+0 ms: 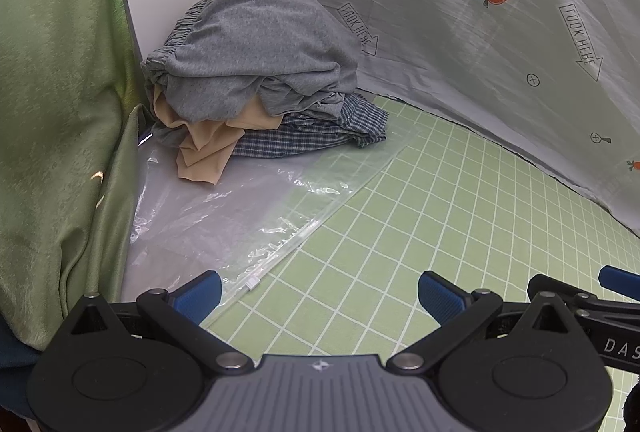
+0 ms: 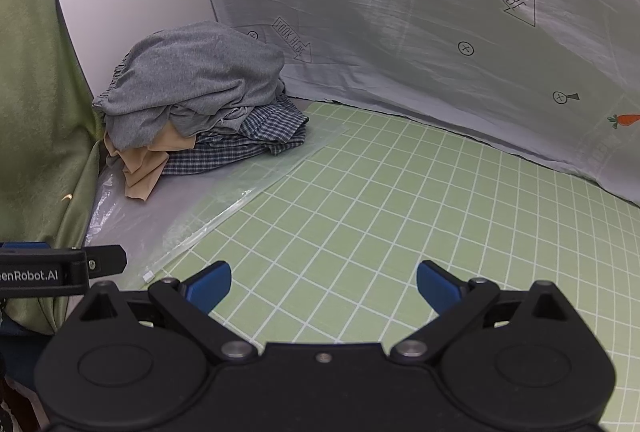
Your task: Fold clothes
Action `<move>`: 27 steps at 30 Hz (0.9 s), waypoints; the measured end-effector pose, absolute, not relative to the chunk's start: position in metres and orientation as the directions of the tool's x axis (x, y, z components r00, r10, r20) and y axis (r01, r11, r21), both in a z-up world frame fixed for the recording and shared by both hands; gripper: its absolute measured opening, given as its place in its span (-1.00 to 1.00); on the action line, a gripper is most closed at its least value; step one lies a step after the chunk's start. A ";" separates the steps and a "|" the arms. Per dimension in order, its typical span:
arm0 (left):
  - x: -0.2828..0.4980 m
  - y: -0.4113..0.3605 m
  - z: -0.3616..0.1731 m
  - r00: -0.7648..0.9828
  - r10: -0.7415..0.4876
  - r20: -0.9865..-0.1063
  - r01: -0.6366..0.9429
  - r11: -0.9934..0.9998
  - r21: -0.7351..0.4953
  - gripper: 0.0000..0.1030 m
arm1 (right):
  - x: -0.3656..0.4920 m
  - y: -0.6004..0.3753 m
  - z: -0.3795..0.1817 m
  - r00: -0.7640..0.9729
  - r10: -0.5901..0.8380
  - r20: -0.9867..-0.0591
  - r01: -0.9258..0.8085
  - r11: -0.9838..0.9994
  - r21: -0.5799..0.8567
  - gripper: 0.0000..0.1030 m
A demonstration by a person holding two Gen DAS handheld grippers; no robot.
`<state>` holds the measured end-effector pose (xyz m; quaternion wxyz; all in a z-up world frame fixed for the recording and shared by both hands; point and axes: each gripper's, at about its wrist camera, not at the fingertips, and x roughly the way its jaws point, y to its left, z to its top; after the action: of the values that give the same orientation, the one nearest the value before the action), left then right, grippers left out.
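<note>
Green gridded matting (image 2: 360, 216) lies under both grippers: the left gripper (image 1: 320, 296) and the right gripper (image 2: 324, 284) each hover over it with blue pads spread wide and nothing between them. Only the left view catches the right gripper's arm at its right edge, and only the right view shows the left one's branded arm at its left edge. Far left, a pile of clothes (image 1: 256, 71), grey over tan and plaid, sits on a clear plastic bag (image 1: 224, 216) between a green curtain (image 1: 60, 91) and a carrot-print sheet (image 1: 460, 11).
</note>
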<state>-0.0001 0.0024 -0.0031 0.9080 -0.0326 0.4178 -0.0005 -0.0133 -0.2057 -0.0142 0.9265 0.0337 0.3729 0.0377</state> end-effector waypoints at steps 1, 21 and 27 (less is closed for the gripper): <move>0.000 0.002 -0.003 0.650 -0.028 -0.759 -0.027 0.998 -0.059 1.00 | -0.013 -0.206 -0.014 0.719 0.096 -0.689 -0.045 0.995 0.091 0.95; 0.009 0.001 -0.005 0.647 -0.010 -0.762 -0.027 0.999 -0.036 1.00 | -0.007 -0.202 -0.014 0.718 0.095 -0.690 -0.068 0.995 0.066 0.94; 0.032 0.000 0.001 0.663 -0.006 -0.749 -0.023 0.999 -0.028 1.00 | 0.017 -0.200 -0.009 0.728 0.093 -0.680 -0.087 0.995 0.042 0.94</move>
<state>0.0325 -0.0002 0.0009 0.9116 -0.0172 0.4107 0.0046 0.0169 -0.1998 -0.0086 0.9294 0.0036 0.3658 0.0484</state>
